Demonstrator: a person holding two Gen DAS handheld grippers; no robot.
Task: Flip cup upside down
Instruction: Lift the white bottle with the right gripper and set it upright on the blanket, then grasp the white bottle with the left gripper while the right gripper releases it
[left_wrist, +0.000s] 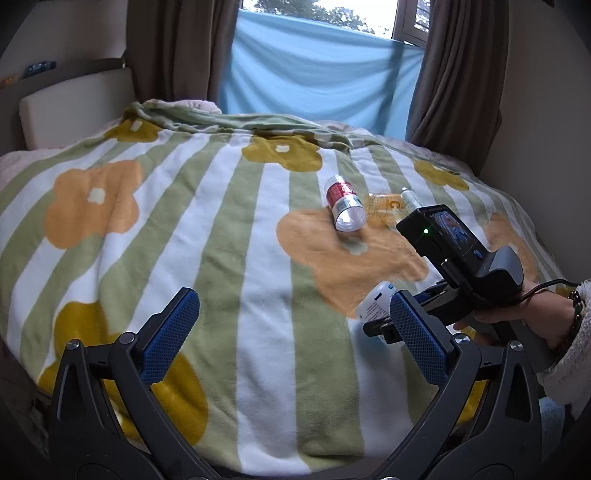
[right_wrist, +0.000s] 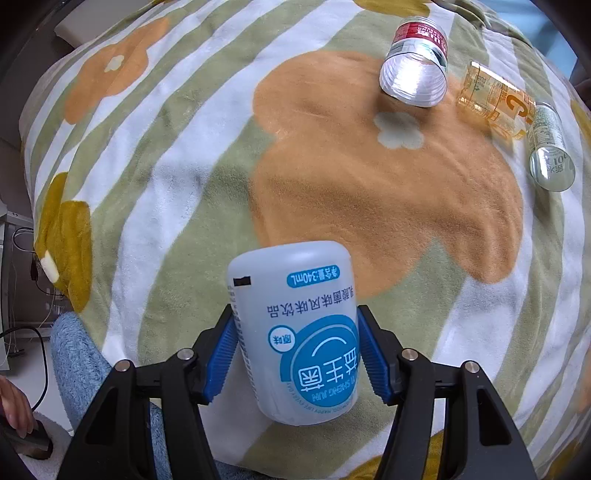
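Observation:
A white plastic cup with a blue label (right_wrist: 299, 332) is clamped between the blue pads of my right gripper (right_wrist: 297, 354), its print reading upside down and its closed rounded end pointing away from the camera. In the left wrist view the same white cup (left_wrist: 375, 303) shows low on the right, partly hidden behind my left gripper's right finger, with the right gripper (left_wrist: 384, 325) and a hand (left_wrist: 532, 314) behind it. My left gripper (left_wrist: 295, 325) stands open over the striped blanket (left_wrist: 240, 258), nothing between its fingers.
Farther back on the blanket lie a clear cup with a red label (left_wrist: 343, 203), an orange-tinted cup (left_wrist: 386, 206) and a clear cup with pale print (right_wrist: 550, 147), all on their sides. Curtains (left_wrist: 177, 48) and a blue sheet (left_wrist: 317, 77) hang beyond the bed.

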